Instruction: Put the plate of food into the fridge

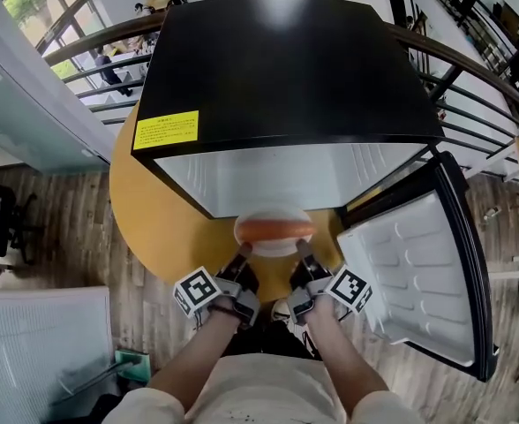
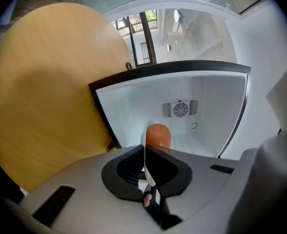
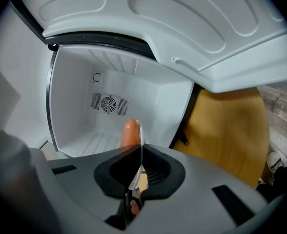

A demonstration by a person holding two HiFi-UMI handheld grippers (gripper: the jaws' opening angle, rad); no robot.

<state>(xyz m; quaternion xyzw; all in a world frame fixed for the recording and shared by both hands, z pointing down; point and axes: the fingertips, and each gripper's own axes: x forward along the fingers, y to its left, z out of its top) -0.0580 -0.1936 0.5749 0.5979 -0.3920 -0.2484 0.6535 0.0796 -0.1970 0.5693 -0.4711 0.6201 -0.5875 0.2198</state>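
- Two tools share one load. The left tool point(image 1: 244, 253) and the right tool point(image 1: 304, 253) each pinch an opposite rim of a white plate point(image 1: 274, 247).
- Left gripper view: the jaws are clamped on the plate's thin edge, which runs as a pale line between the dark pads point(image 2: 126, 167).
- Right gripper view: the same holds there, with the jaws closed onto the plate's other rim and the edge caught between them.
- On the plate lies the food point(image 1: 274, 229), a smooth, rounded orange-red piece. Both gripper views show it just past the jaws.
- The plate is held in the air at the open front of the fridge point(image 1: 277, 69), level with its lower lip. Whether the far rim has crossed the threshold cannot be told.
- The fridge is a small black cabinet with a white interior. A round fan grille point(image 2: 180, 109) sits on its back wall.
- Its door point(image 1: 427, 272) stands swung wide to the person's right, showing a white moulded inner lining.
- A yellow label point(image 1: 166, 130) is stuck near the front left corner of the fridge's top.
- The fridge stands on a round wooden desk point(image 1: 154, 228), whose bare surface shows to the left of it and under the plate.
- Bare forearms reach up from the bottom of the head view to the tools, above a plank floor point(image 1: 74, 228).
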